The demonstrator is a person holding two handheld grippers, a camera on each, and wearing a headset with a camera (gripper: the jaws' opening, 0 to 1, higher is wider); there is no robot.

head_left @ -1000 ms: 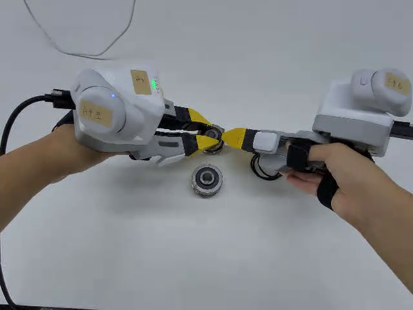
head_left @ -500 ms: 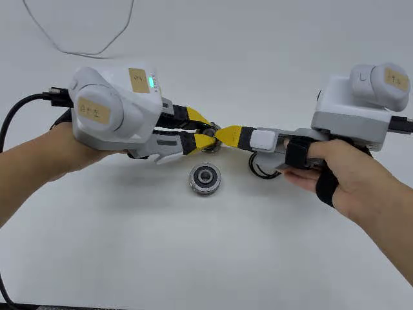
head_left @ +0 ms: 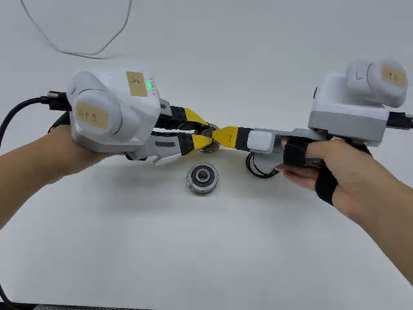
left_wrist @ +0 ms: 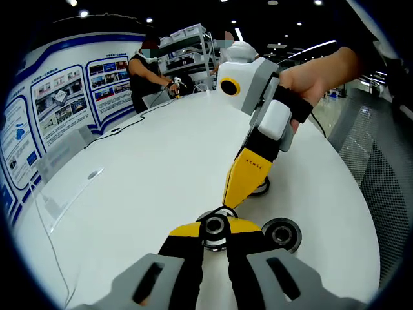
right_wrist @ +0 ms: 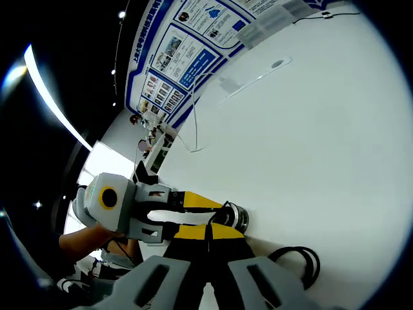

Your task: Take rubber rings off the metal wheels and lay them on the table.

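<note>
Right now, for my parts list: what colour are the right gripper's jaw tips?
Yellow; the right gripper shows best in the left gripper view.

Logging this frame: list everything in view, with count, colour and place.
table: 1, white, under everything
held metal wheel: 1, silver with a dark hub, raised off the table
loose metal wheel: 1, silver and black, flat on the table near the held one
rubber rings: count unclear, black, on the table beside the wheels
thin cable: 1, grey, far side of the table
posters: several, blue and white, on the wall
bystander: 1, dark top, far end of the table
left gripper: white, yellow-tipped fingers clamping the held wheel
right gripper: white, yellow-tipped fingers together, tips at the held wheel
left hand, right hand: each holding its gripper
</note>
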